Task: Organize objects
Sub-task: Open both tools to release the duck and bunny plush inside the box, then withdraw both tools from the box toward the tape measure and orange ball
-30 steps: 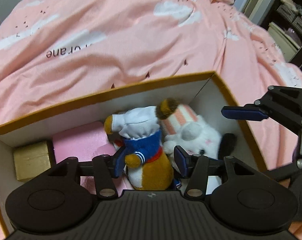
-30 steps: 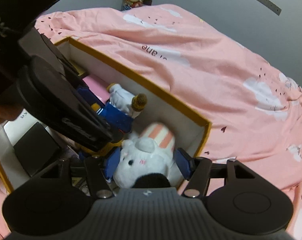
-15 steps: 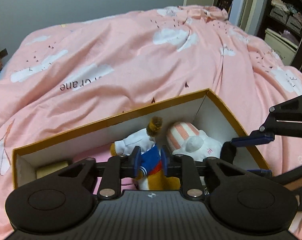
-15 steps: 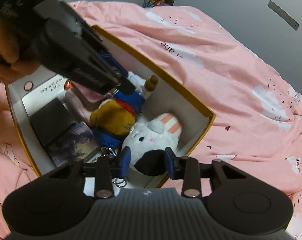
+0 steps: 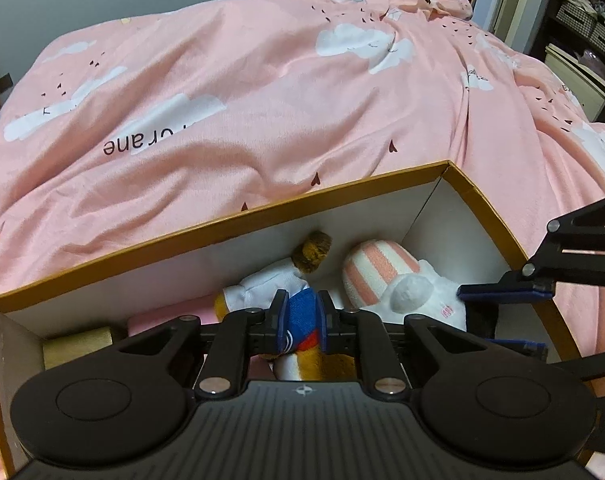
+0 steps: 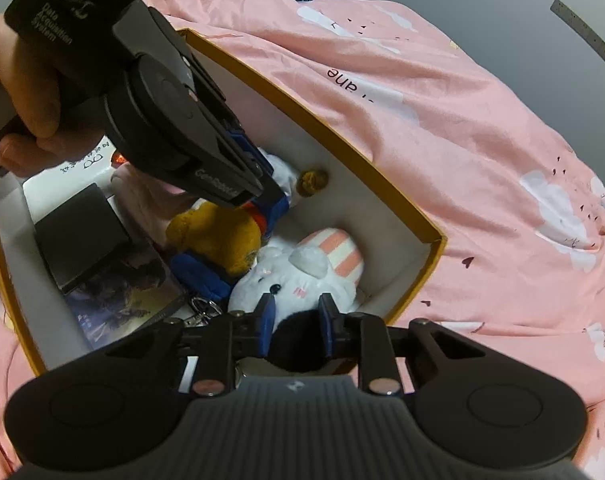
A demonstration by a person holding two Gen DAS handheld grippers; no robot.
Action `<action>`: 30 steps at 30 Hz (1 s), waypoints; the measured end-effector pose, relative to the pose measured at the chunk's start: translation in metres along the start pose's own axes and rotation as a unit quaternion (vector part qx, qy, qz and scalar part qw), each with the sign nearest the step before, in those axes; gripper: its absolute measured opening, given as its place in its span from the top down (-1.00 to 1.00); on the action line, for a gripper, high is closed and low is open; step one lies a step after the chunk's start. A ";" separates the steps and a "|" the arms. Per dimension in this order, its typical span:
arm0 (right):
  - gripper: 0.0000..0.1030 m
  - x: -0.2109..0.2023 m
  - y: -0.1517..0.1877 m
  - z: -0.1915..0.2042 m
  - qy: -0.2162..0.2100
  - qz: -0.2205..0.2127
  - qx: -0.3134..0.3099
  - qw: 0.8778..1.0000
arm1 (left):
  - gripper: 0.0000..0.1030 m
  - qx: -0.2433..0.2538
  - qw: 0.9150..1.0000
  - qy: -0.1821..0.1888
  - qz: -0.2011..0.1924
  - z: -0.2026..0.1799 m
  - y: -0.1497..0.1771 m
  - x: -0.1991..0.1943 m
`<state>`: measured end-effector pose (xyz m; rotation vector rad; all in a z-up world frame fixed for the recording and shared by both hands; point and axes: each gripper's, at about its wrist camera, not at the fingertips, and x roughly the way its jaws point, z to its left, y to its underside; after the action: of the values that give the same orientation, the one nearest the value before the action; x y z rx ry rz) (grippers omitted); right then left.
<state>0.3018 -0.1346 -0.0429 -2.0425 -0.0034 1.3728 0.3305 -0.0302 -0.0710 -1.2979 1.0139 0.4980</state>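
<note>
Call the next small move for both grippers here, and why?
Probably finish closing, then lift both toys straight up out of the box. The left gripper, jaws closing, already pinches the brown plush's blue collar; the right gripper, jaws closing, has the white plush's black part between its pads. Both toys still lie inside the box.

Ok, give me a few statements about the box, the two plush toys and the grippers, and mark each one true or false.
1. Both plush toys lie inside the box. True.
2. The left gripper is closing on the white plush. False: its pads squeeze the blue scarf of the brown plush.
3. The right gripper has the white plush's black part between its closing pads. True.
4. The box sits on a bare wooden table. False: it rests on a pink bedspread.
5. A dark flat case lies in the box. True.
</note>
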 end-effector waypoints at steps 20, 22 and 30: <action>-0.30 -0.107 0.030 0.016 0.011 -0.110 0.129 0.986 | 0.35 0.055 0.989 -0.013 -0.139 -0.059 0.047 -0.137; -0.47 -0.121 0.041 0.025 0.020 -0.121 0.149 0.981 | 0.33 0.052 0.987 -0.009 -0.154 -0.067 0.063 -0.152; -0.48 -0.152 0.086 0.075 0.039 -0.146 0.204 0.967 | 0.27 0.026 0.987 -0.034 -0.154 -0.097 0.130 -0.167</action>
<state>0.1419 -0.2159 0.0197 -1.6715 0.0101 1.0130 0.1102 -0.0518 0.0021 -1.3531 0.7471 0.2744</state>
